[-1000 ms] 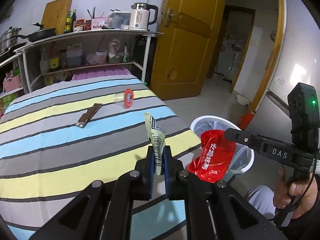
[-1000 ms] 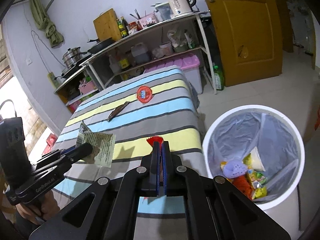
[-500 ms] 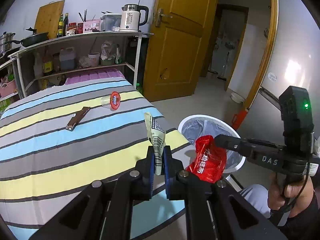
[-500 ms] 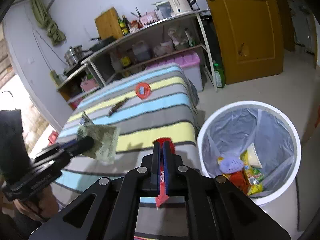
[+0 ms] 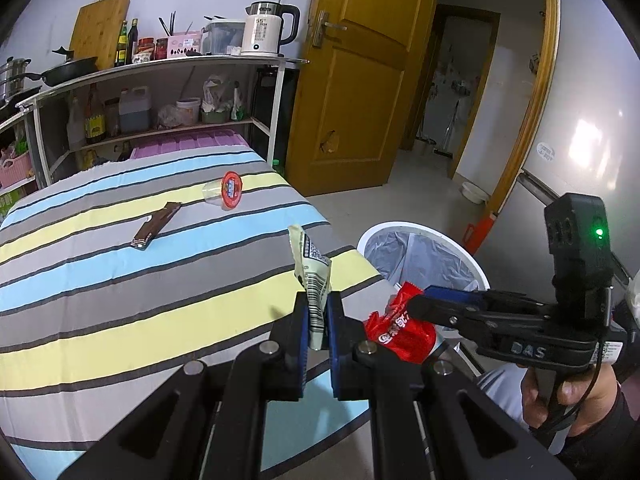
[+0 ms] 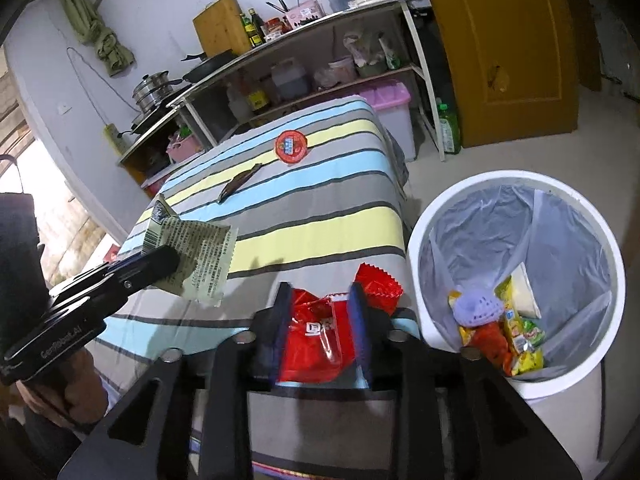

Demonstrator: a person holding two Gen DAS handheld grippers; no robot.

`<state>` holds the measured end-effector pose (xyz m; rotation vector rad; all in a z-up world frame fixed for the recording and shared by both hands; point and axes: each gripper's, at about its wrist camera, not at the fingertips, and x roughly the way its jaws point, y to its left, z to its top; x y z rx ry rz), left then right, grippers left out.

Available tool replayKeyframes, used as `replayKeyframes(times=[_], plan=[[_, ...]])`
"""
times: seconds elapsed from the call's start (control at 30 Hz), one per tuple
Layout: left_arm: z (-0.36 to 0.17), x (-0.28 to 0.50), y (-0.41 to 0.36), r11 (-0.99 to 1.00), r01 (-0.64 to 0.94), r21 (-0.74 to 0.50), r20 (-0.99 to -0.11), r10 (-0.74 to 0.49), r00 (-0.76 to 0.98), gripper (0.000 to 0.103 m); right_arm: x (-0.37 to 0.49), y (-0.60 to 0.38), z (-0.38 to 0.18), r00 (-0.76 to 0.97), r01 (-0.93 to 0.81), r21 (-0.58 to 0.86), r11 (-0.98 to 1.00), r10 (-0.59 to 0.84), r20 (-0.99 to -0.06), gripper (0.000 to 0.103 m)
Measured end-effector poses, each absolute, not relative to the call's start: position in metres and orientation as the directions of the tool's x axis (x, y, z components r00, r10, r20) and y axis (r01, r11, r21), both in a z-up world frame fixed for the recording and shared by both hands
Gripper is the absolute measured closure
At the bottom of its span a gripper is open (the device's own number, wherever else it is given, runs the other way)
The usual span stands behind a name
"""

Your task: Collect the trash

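Observation:
My left gripper [image 5: 318, 320] is shut on a pale green wrapper [image 5: 312, 276], held above the striped table's right edge; the wrapper also shows in the right wrist view [image 6: 196, 256]. My right gripper [image 6: 320, 328] has its jaws spread wide, and a red snack bag [image 6: 316, 344] sits loosely between them, just left of the white trash bin [image 6: 576, 208]. In the left wrist view the red bag [image 5: 400, 328] hangs at the right gripper's tip beside the bin [image 5: 420, 232]. The bin holds several wrappers [image 6: 504, 328].
On the striped tablecloth [image 5: 120, 288] lie a brown wrapper [image 5: 156, 226] and a clear cup with a red lid [image 5: 226, 194]. A shelf rack [image 5: 160, 92] with kitchenware stands behind. A wooden door [image 5: 360, 80] stands at the right.
My right gripper has opened from shut, and the red bag now sits loose between its jaws. Both grippers have shifted toward the bin.

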<state>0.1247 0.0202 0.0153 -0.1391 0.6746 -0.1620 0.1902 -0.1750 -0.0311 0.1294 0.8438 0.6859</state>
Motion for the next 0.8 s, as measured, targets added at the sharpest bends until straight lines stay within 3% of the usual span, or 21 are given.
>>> replayKeyframes(times=[0.07,0.7,0.8], plan=[[0.015,0.126,0.020,0.978,0.104,-0.181,-0.610,-0.195,0.768,0.094,0.185,-0.178,-0.030,0.478,-0.519,0.345,0.782,0.600,-0.642,0.043],[0.012,0.126,0.021,0.977,0.109,-0.183,-0.619,-0.201,0.759,0.094,0.212,-0.173,-0.064,0.456,-0.473,0.325,0.819,0.543,-0.705,0.043],[0.010,0.128,0.022,0.977,0.106,-0.186,-0.624,-0.200,0.756,0.094,0.206,-0.168,-0.062,0.485,-0.477,0.254,0.842,0.493,-0.723,0.057]])
